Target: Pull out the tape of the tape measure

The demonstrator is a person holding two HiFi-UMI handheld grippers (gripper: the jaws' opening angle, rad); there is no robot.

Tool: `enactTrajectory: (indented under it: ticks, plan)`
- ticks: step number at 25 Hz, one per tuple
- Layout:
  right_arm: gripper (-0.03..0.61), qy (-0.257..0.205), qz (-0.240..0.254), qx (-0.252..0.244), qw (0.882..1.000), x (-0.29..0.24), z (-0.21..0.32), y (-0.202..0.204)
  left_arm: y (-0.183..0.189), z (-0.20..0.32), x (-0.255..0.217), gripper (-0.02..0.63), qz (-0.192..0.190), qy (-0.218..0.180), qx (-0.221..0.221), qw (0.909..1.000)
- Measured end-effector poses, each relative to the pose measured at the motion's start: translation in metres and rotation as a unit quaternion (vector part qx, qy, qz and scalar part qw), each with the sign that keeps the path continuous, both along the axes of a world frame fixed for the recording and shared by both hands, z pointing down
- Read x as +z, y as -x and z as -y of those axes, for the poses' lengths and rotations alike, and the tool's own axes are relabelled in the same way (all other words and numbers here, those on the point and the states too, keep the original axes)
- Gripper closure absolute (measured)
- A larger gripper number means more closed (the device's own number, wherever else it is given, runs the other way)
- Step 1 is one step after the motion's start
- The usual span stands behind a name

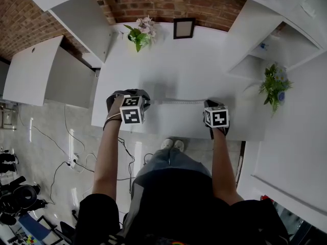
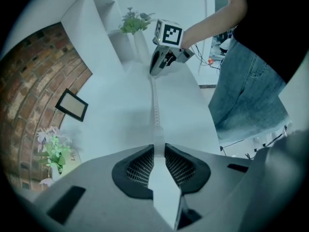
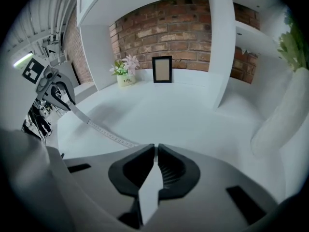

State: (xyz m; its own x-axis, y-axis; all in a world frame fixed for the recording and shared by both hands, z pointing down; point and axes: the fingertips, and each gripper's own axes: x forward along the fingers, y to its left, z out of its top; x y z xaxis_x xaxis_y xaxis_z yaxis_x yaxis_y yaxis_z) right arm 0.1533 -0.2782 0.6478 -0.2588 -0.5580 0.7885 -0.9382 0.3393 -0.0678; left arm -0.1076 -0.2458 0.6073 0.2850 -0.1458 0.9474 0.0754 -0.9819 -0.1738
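On the white table (image 1: 173, 70) a thin white tape (image 1: 178, 101) stretches level between my two grippers. My left gripper (image 1: 129, 94) is shut on the white tape measure body (image 2: 161, 187), which fills the gap between its pads. From there the tape (image 2: 155, 100) runs straight across the table to the right gripper (image 2: 161, 64). My right gripper (image 1: 211, 105) is shut on the tape's end (image 3: 153, 163). In the right gripper view the tape (image 3: 104, 132) leads off left to the left gripper (image 3: 57, 94). Both grippers hover near the table's front edge.
A black picture frame (image 1: 183, 28) and a small flower pot (image 1: 140, 33) stand at the back by the brick wall (image 1: 168, 1). A green plant (image 1: 274, 86) sits on the white shelving at the right. Cables lie on the floor (image 1: 66, 137) at the left.
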Motion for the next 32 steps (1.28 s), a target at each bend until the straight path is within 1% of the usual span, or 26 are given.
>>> enactTrajectory:
  ticks: [3, 11, 19, 21, 23, 26, 29, 32]
  plan:
    - [0.554, 0.004, -0.004, -0.006, 1.0, 0.002, 0.002, 0.002, -0.001, 0.004, 0.003, 0.54, 0.009, 0.003, 0.002, 1.0]
    - [0.549, 0.015, -0.001, 0.004, 1.0, 0.009, 0.005, 0.001, -0.004, 0.019, 0.002, 0.539, 0.001, 0.001, -0.019, 0.9998]
    - [0.545, 0.019, 0.01, 0.006, 1.0, 0.014, 0.009, 0.002, -0.013, 0.033, 0.0, 0.538, -0.01, -0.005, -0.024, 0.9996]
    - [0.534, 0.022, 0.013, 0.009, 1.0, 0.015, 0.009, 0.002, -0.015, 0.036, -0.001, 0.537, -0.015, -0.006, -0.025, 0.9995]
    - [0.508, 0.028, 0.015, 0.009, 0.999, 0.016, 0.008, 0.003, -0.016, 0.038, -0.001, 0.537, -0.017, -0.006, -0.026, 0.9995]
    - [0.503, 0.028, 0.019, 0.008, 0.999, 0.017, 0.009, 0.004, -0.017, 0.039, 0.0, 0.53, -0.019, -0.005, -0.028, 0.9994]
    - [0.491, 0.026, 0.024, 0.011, 0.999, 0.016, 0.01, 0.004, -0.016, 0.038, 0.001, 0.506, -0.02, -0.004, -0.029, 0.9994]
    - [0.482, 0.023, 0.026, 0.016, 0.999, 0.014, 0.011, 0.002, -0.015, 0.039, 0.003, 0.502, -0.02, -0.006, -0.031, 0.9993]
